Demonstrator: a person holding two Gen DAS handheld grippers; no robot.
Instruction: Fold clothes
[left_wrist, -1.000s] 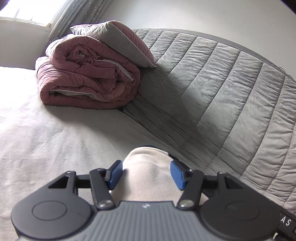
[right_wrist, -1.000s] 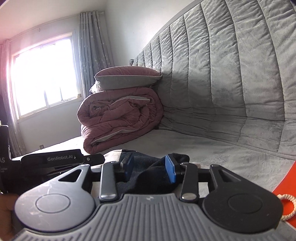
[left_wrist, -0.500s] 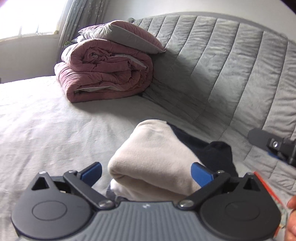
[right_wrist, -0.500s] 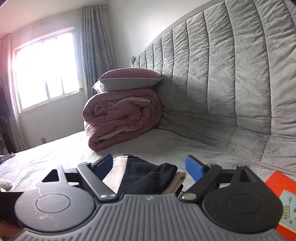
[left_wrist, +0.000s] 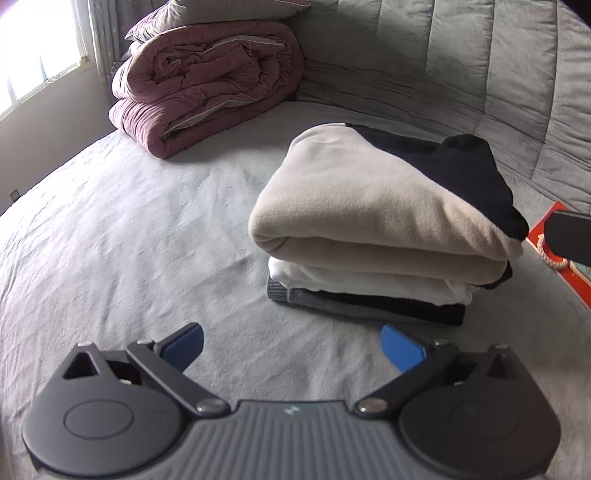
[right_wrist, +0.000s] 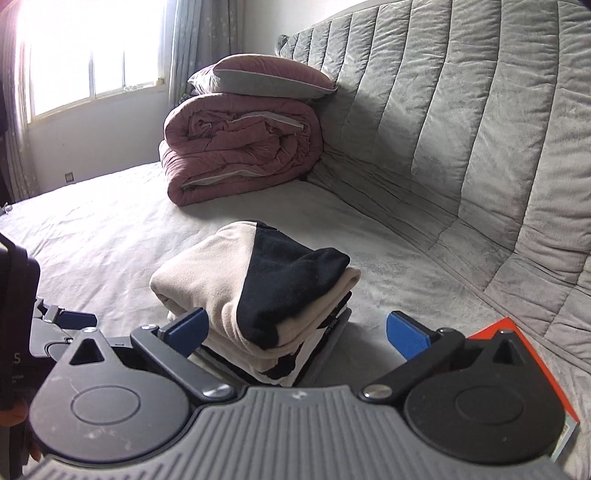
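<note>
Behind the folded clothes stack (left_wrist: 384, 221), a rolled maroon quilt (left_wrist: 207, 85); left gripper (left_wrist: 291, 345) and right gripper (right_wrist: 295, 332) spread, empty.

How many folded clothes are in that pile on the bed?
3 at least: a cream-and-black garment on top, a white one under it, and a dark grey one at the bottom. The layers overlap, so more may be hidden between them.
</note>
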